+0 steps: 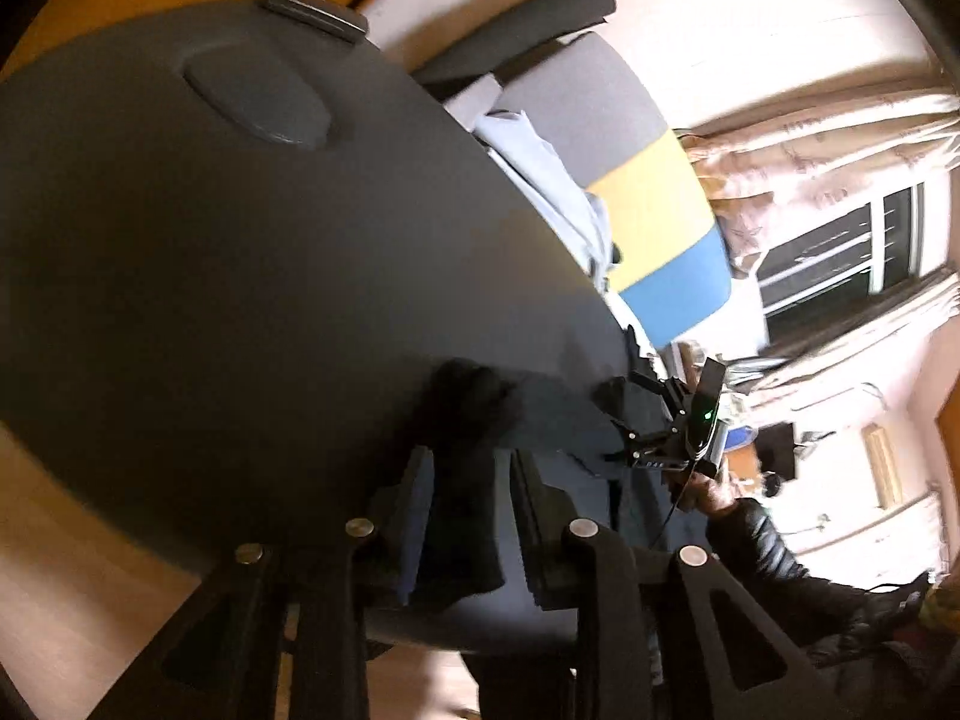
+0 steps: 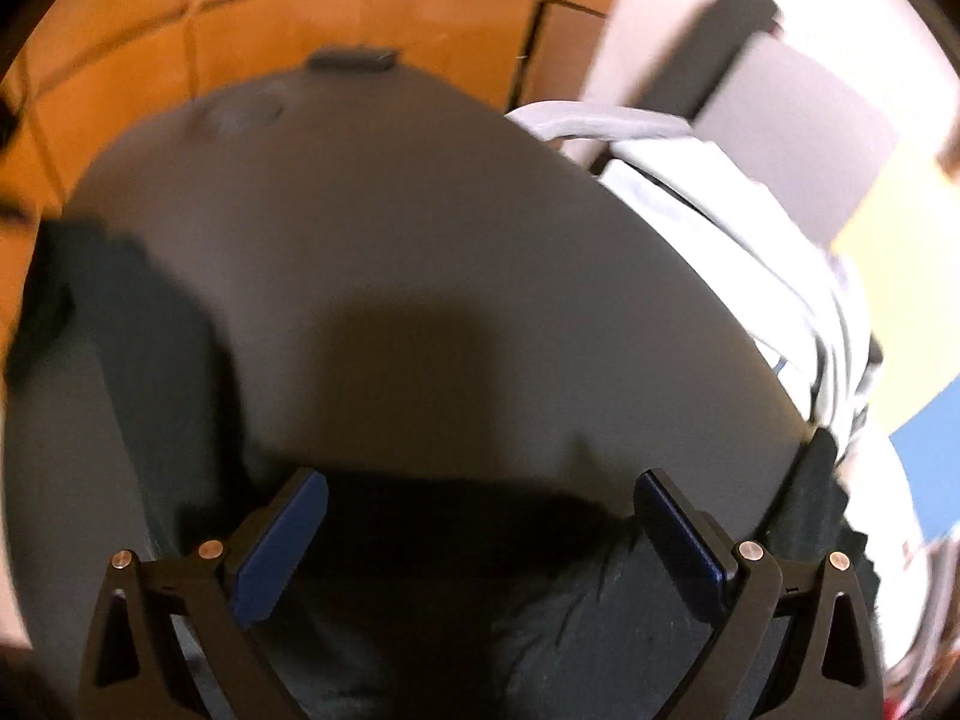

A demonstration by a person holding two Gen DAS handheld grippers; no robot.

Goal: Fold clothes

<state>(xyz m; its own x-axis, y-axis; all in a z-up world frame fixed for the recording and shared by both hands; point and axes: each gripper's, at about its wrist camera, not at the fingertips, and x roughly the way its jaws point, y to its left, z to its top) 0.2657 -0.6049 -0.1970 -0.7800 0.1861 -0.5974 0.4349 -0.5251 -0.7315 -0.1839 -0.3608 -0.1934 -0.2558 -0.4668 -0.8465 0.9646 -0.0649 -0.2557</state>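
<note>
A dark garment (image 2: 570,612) lies at the near edge of the round dark grey table (image 2: 420,240). My right gripper (image 2: 480,486) hovers just over it, jaws spread wide, nothing between the blue pads. In the left wrist view, a bunch of the dark garment (image 1: 468,402) fills the narrow gap of my left gripper (image 1: 471,456), which is shut on it. The right gripper (image 1: 618,420) shows there too, held by a hand in a dark sleeve at the table's rim. More dark cloth (image 2: 120,312) spreads at the table's left side.
A pile of light clothes (image 2: 750,228) lies on a grey, yellow and blue sofa (image 1: 660,210) beside the table. A flat grey oval pad (image 1: 258,102) and a small grey device (image 1: 315,15) sit at the table's far side. Behind are orange wall panels, a window and curtains.
</note>
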